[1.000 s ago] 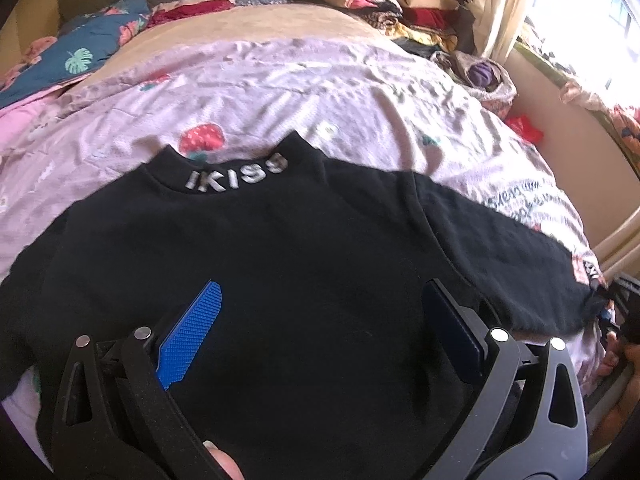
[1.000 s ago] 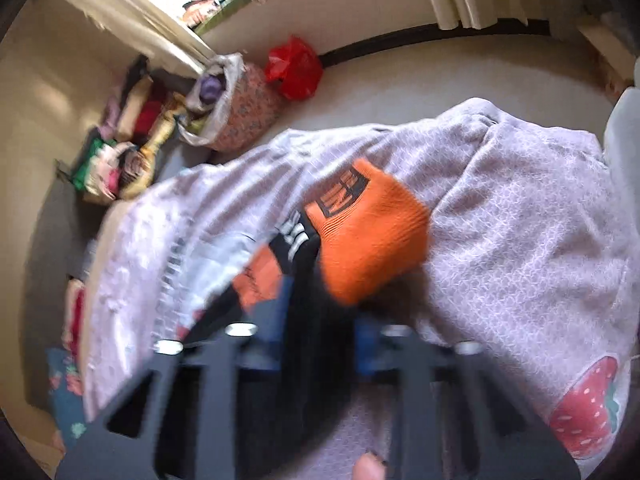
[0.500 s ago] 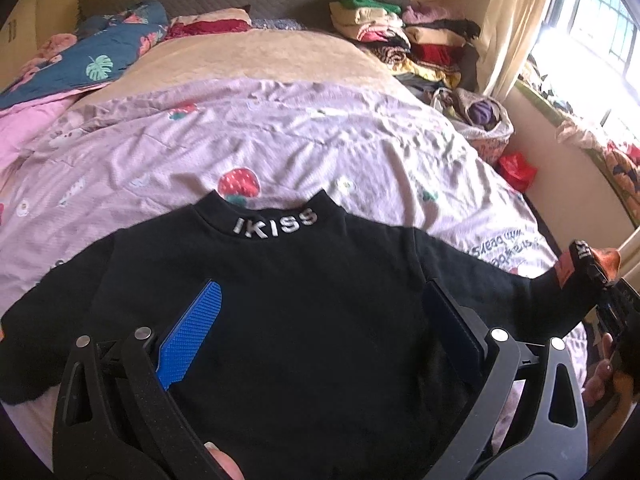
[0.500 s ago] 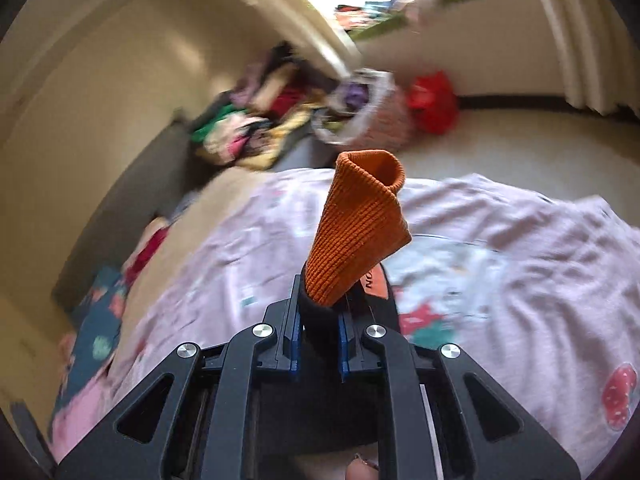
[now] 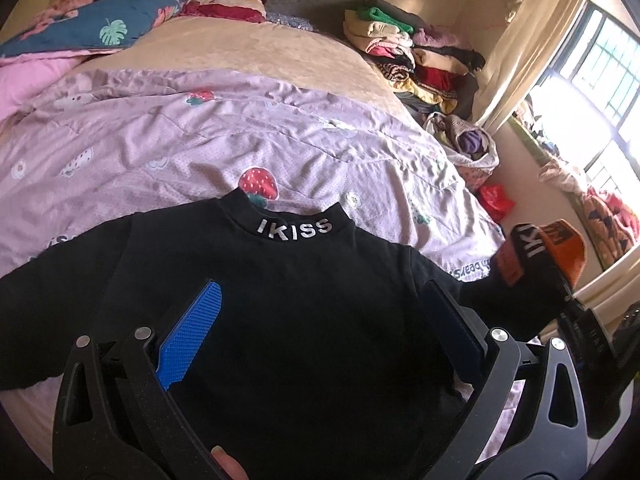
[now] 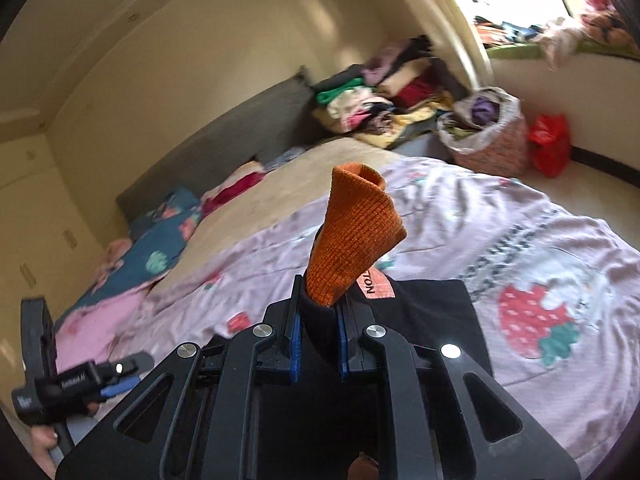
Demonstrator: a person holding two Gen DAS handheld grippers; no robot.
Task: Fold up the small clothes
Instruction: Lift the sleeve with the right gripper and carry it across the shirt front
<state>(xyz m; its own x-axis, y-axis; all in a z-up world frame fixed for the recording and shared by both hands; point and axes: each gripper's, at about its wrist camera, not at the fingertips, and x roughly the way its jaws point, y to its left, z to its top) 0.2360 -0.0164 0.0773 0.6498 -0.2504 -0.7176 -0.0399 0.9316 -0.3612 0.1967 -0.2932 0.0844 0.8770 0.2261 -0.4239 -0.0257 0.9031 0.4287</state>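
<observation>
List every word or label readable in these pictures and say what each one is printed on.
"IKISS": white letters on the collar of the black sweater.
"IK...": cut off, on the black band of the sleeve cuff.
"NOLON", roughly: sideways on the orange patch by the cuff in the right gripper.
"bears", partly: upside down on the pink quilt.
Left gripper's label: too blurred.

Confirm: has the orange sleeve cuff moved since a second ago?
Yes. In the left wrist view the orange cuff, clamped in the right tongs, now stands up off the purple strawberry quilt; a second ago that sleeve end lay flat on it.
</observation>
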